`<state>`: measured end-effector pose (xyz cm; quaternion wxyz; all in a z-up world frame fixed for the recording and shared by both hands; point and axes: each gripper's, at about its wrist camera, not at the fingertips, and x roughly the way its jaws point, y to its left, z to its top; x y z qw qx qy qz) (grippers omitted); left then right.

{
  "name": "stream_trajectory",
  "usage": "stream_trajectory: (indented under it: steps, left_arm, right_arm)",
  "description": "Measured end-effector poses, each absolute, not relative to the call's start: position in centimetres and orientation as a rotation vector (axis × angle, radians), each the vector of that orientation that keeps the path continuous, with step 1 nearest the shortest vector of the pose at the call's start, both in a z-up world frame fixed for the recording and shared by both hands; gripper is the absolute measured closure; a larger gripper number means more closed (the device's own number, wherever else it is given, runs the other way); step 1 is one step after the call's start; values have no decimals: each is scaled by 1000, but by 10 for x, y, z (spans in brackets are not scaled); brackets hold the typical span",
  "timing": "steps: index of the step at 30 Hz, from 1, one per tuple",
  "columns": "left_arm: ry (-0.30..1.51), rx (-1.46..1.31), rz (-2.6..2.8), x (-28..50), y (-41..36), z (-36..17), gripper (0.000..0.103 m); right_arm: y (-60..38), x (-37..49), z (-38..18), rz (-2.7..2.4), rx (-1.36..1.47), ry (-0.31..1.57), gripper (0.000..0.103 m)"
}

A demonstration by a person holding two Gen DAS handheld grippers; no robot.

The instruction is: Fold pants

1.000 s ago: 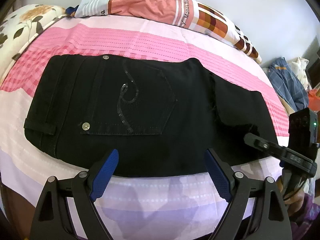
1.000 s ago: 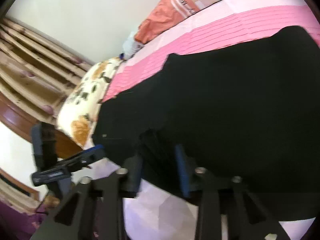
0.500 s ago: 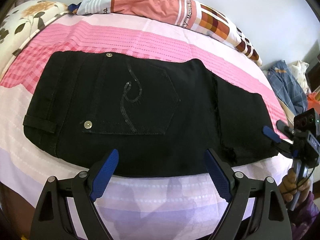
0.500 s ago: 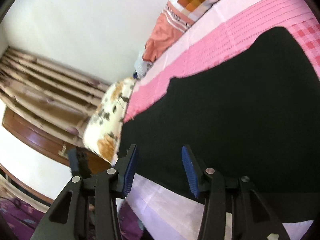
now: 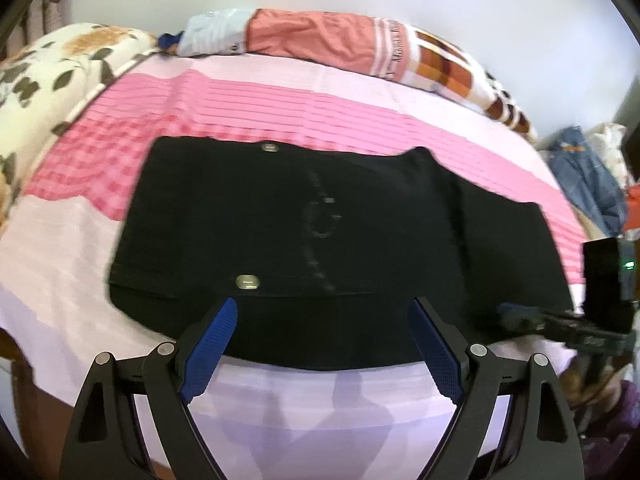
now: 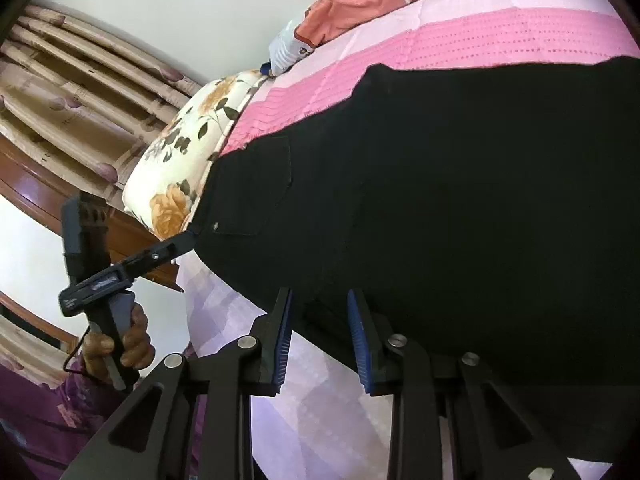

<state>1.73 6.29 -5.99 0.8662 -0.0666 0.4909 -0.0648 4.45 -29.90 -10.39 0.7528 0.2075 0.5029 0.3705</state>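
Black pants [image 5: 320,240] lay folded flat on the pink-and-white bedspread [image 5: 280,112], both tongs empty at the near edge.

I held the left gripper [image 5: 324,344] low and level, aimed across the bed, its blue pads spread wide over the near hem and gripping nothing. The right gripper [image 6: 318,340] I had tilted, its pads a narrower gap apart, parted at the hem and pinching no cloth. From the right wrist view I saw my left hand [image 6: 120,344] wrapped around its handle, that tool's tip by the waistband corner. A floral pillow [image 6: 188,160] sat just beside the pants.
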Motion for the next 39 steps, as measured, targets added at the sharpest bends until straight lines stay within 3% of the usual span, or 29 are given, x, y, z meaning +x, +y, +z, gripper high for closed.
stream_trajectory:
  steps: [3, 7, 15, 26, 32, 39]
  left_arm:
    - [1012, -95, -90, 17, 76, -56, 16]
    - [985, -41, -39, 19, 90, -52, 16]
    - [955, -23, 3, 23, 110, -50, 16]
    - [945, 54, 28, 32, 121, -53, 16]
    - [932, 26, -95, 38, 141, -56, 16]
    - [1061, -39, -302, 69, 180, -88, 16]
  right_arm:
    - [-310, 45, -91, 813, 545, 1011, 75]
    - [-320, 50, -84, 762, 587, 959, 64]
    - [-310, 56, -97, 627, 514, 1005, 55]
    - [-276, 49, -100, 566, 289, 1034, 33]
    - [-272, 49, -101, 562, 288, 1039, 27]
    - [-269, 50, -101, 559, 305, 1042, 20]
